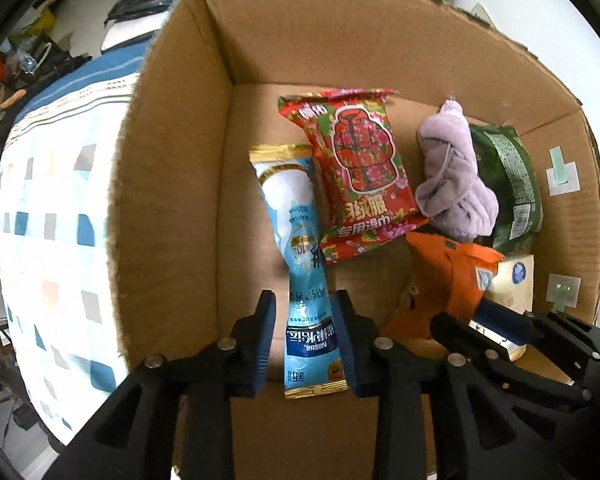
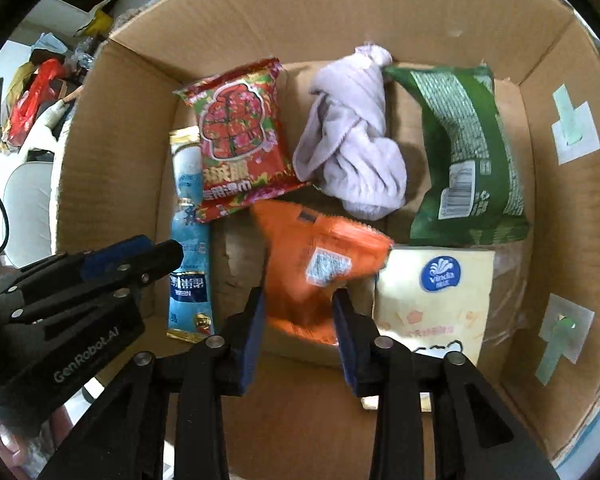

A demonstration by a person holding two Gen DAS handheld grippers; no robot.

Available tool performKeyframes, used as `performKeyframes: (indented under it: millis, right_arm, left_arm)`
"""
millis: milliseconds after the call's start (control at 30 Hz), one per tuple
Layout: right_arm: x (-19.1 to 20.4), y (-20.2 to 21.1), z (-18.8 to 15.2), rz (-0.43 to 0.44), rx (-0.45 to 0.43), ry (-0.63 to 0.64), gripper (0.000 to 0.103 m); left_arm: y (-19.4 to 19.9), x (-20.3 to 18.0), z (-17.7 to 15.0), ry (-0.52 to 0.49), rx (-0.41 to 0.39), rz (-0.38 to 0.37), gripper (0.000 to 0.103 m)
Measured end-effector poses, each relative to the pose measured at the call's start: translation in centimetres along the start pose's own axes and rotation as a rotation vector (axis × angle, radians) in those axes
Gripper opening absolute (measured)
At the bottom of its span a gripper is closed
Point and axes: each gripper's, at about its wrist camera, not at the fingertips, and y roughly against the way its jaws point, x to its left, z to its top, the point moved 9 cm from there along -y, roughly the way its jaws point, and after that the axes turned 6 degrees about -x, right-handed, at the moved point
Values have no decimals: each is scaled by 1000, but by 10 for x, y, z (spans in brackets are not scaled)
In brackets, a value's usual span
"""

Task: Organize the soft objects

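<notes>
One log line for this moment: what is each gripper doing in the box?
left gripper: fingers straddle blue Nestle sachet, grip unclear | right gripper: fingers around orange packet, grip unclear | both inside cardboard box
</notes>
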Motion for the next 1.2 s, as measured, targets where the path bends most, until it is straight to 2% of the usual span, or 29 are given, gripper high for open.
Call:
performKeyframes:
  millis: [133, 233, 267, 333, 400, 433, 500, 567, 833, 967, 1200]
  right_arm:
    - [-2, 13, 2, -39, -30, 24, 45]
    - [-7, 25, 1, -72, -57, 34, 48]
    - [-10, 29, 1, -92, -63, 36, 53]
    - [-12, 42, 1, -123, -90, 41, 63]
    - [-10, 56, -4, -155, -121, 46, 88]
    - [-7, 66, -2, -161, -136, 47, 92]
    - [-14, 84, 1, -179, -176, 44, 99]
    - [-17, 102, -1, -200, -225, 41, 103]
    - [-13, 198, -27, -204, -387, 22, 103]
    - [-5, 259, -50, -198, -471, 22, 103]
    - [11, 351, -97, -193, -603, 39, 103]
  left_arm:
    - [15, -3, 2, 9, -34, 0, 28]
    - [29, -6, 3, 9, -67, 6, 34]
    - [37, -7, 4, 9, -88, 9, 36]
    - [49, -4, 0, 13, -117, 8, 45]
    - [65, -4, 1, 16, -156, 18, 62]
    - [70, -5, 0, 16, -174, 24, 67]
    - [84, -1, -1, 17, -218, 37, 88]
    - [97, 4, 0, 14, -251, 47, 94]
    - [185, 3, -18, 12, -432, 67, 97]
    - [248, -4, -40, 6, -548, 83, 97]
    - [334, -11, -81, 8, -679, 79, 97]
